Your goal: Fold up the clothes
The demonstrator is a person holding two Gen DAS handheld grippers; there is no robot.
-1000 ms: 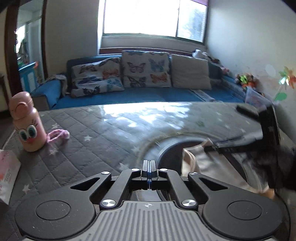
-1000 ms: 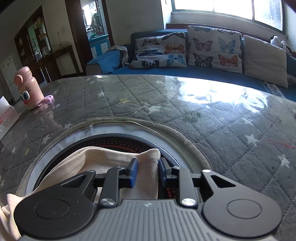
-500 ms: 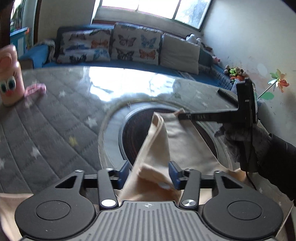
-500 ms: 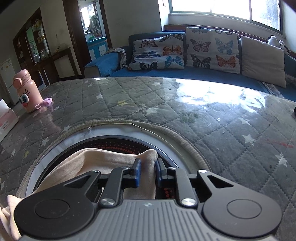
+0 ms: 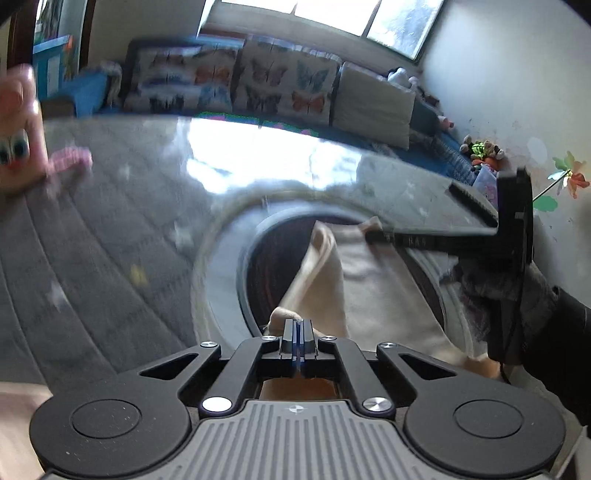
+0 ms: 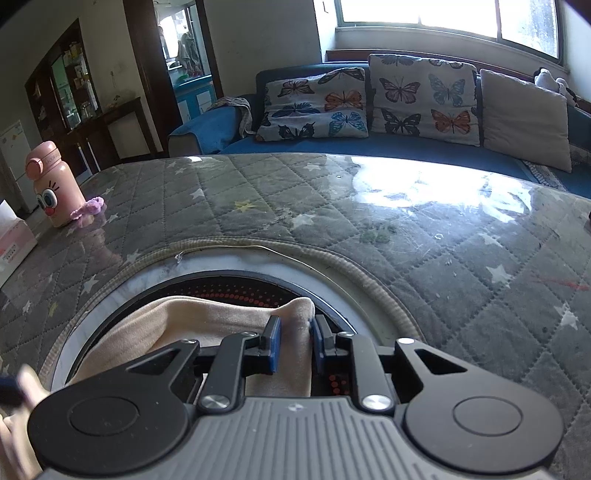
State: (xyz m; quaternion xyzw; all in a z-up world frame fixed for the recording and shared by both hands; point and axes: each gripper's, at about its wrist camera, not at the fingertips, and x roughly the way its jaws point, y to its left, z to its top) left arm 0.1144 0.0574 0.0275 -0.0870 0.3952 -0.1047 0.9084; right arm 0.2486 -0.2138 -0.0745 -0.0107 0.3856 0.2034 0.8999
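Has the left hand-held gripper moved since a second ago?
Yes. The left hand-held gripper swung right and down toward the cloth; the pink bottle has slid to the frame's left edge.

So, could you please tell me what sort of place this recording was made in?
Most likely a home living room: a blue sofa with butterfly cushions under a window, and a quilt-covered table.

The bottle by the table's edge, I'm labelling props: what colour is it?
Pink, with a cartoon face of big eyes; the bottle shows sharpest in the right wrist view.
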